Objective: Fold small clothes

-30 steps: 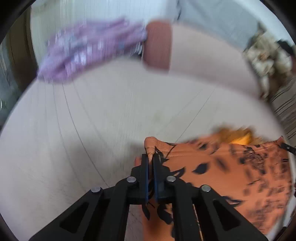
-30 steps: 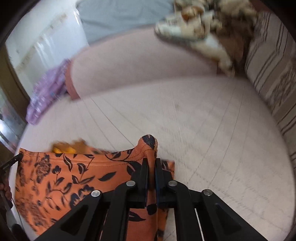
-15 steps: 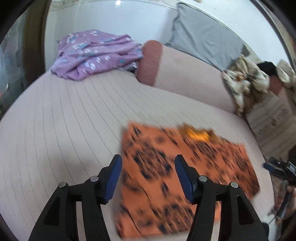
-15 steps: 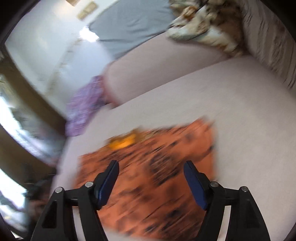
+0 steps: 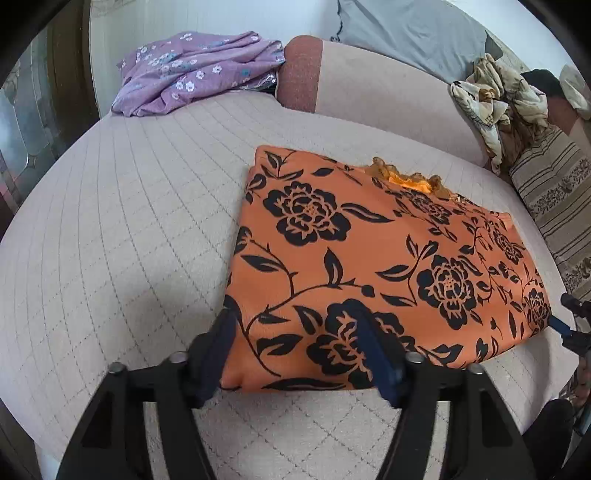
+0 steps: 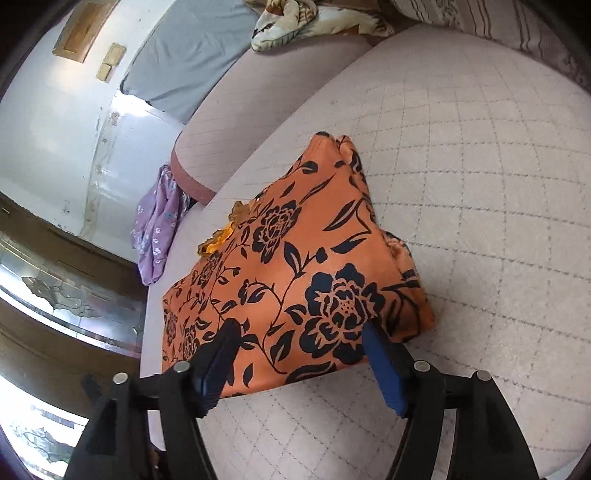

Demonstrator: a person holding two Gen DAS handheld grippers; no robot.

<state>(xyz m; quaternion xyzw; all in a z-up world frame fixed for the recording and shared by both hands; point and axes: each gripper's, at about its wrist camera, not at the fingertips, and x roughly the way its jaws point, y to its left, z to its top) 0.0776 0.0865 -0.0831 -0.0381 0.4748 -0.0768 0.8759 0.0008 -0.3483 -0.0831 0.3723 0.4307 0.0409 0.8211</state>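
An orange garment with black flowers (image 5: 369, 258) lies folded flat on the quilted pale bed (image 5: 129, 240); a frilly orange trim shows at its far edge. It also shows in the right wrist view (image 6: 295, 277). My left gripper (image 5: 295, 347) is open and empty, above the garment's near left corner. My right gripper (image 6: 299, 358) is open and empty, above the garment's near right edge. The right gripper's tip shows in the left wrist view (image 5: 570, 323) at the far right.
A purple flowered cloth (image 5: 195, 70) lies at the back left by a pink bolster (image 5: 369, 85). A grey pillow (image 5: 406, 29) and a crumpled patterned blanket (image 5: 495, 96) sit behind. A striped cushion (image 5: 554, 206) is at the right. A wooden glazed door (image 6: 55, 295) stands left.
Both grippers were shut on the garment's corners a second ago. They have let go, opened and drawn back; the garment now lies flat on the bed.
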